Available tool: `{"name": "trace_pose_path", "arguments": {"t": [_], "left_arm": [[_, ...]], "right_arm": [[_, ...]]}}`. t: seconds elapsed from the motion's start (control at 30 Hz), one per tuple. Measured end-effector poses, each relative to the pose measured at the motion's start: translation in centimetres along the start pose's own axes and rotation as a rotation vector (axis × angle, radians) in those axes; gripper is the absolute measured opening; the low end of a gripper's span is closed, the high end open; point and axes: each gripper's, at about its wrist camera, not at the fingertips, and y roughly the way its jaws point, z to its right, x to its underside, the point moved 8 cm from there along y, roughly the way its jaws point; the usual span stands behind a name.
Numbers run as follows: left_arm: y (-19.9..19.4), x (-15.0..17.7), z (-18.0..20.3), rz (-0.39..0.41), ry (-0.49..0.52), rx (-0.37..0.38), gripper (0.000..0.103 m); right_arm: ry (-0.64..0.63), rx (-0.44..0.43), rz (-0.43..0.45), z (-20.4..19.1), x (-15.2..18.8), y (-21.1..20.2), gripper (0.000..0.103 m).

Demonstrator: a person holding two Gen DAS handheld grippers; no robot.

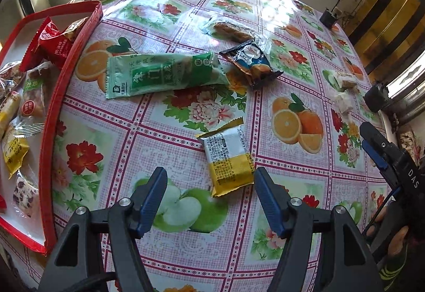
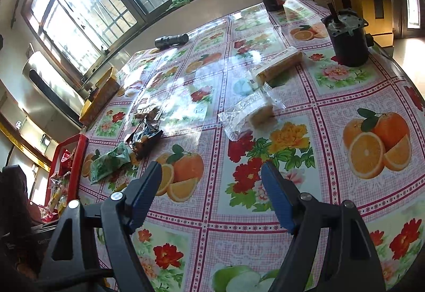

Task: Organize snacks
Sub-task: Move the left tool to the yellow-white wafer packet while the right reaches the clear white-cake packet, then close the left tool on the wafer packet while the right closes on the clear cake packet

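Sunlight glares off a glossy oilcloth (image 1: 292, 74) printed with oranges, peonies and green apples. From my left gripper (image 1: 211, 199), its jaws spread wide and empty, I see a yellow-and-white snack packet (image 1: 229, 159) lying flat just ahead at twelve o'clock, its printed back face up, its lower edge between my fingertips but untouched by either. Farther out at eleven o'clock lies a long green sachet (image 1: 164, 74), with a dark cookie wrapper (image 1: 252, 63) beside it at one o'clock and a clear-wrapped pastry (image 1: 233, 31) beyond. A red tray (image 1: 50, 132) at nine o'clock holds a heap of red, yellow and clear packets.

My right gripper (image 2: 212, 191) also stands well open with nothing in it, over a bare patch of cloth. At twelve o'clock from it lies a clear-wrapped cake (image 2: 252, 114), and a yellow bar (image 2: 279, 66) sits beyond at one o'clock. A black flashlight (image 2: 171, 41) rests near the window.
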Motion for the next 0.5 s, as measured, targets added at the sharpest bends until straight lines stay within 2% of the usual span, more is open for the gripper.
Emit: {"name": "trace_pose_path", "arguments": {"t": [0.27,0.5], "left_arm": [[2.1,-0.9,0.9,-0.03,-0.007,-0.001,0.068],[2.9,-1.9,1.0,0.019,0.024,-0.069,0.069]], "right_arm": [[0.001,0.059,-0.03,0.4,-0.5,2.3,0.078],[0.009,0.209,-0.027,1.5,-2.2,5.0,0.078]]}}
